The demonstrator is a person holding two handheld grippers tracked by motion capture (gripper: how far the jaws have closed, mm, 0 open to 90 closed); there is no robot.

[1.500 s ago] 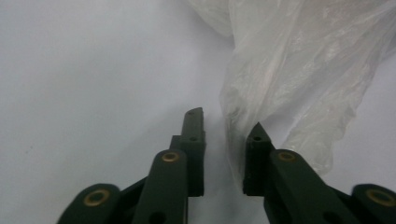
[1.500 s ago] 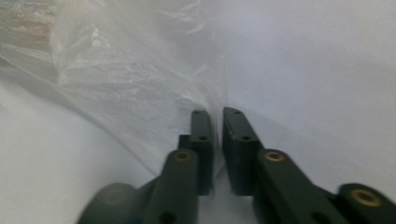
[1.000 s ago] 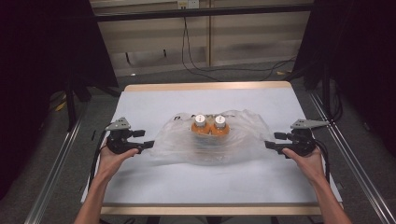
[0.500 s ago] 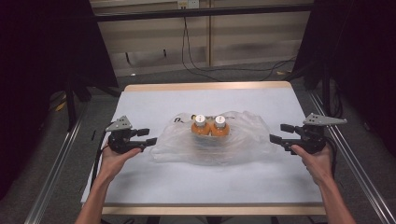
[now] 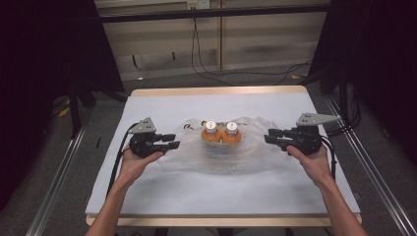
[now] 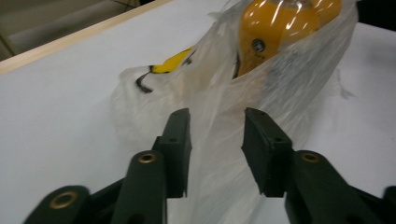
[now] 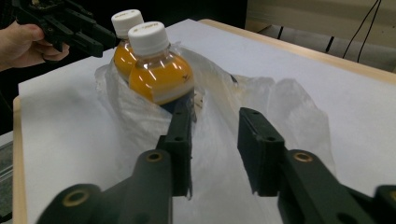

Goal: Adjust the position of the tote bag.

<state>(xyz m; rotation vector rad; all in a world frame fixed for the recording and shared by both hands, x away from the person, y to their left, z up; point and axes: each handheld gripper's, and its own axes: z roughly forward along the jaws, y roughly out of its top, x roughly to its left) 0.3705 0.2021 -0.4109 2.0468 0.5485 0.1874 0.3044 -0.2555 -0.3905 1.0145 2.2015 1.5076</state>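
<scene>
The left gripper (image 6: 215, 140) and right gripper (image 7: 212, 144) have just been closing, jaws partly apart astride the plastic bag (image 5: 255, 147) of bottles (image 5: 220, 132), pads not yet pressing it.

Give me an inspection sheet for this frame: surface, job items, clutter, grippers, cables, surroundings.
Surface: table under a white sheet, wooden edge showing.
Job's things: two orange bottles with white caps, upright, side by side, standing in a crumpled clear plastic bag.
Clutter: nothing seen.
Grippers: left gripper at the bag's left edge, right gripper at its right edge; both have just been closing, jaws apart with bag film between them, pads not yet pressing.
Cables: one trails from each gripper; more hang on the wall behind.
Surroundings: dark curtains either side, metal rails along the floor.
</scene>
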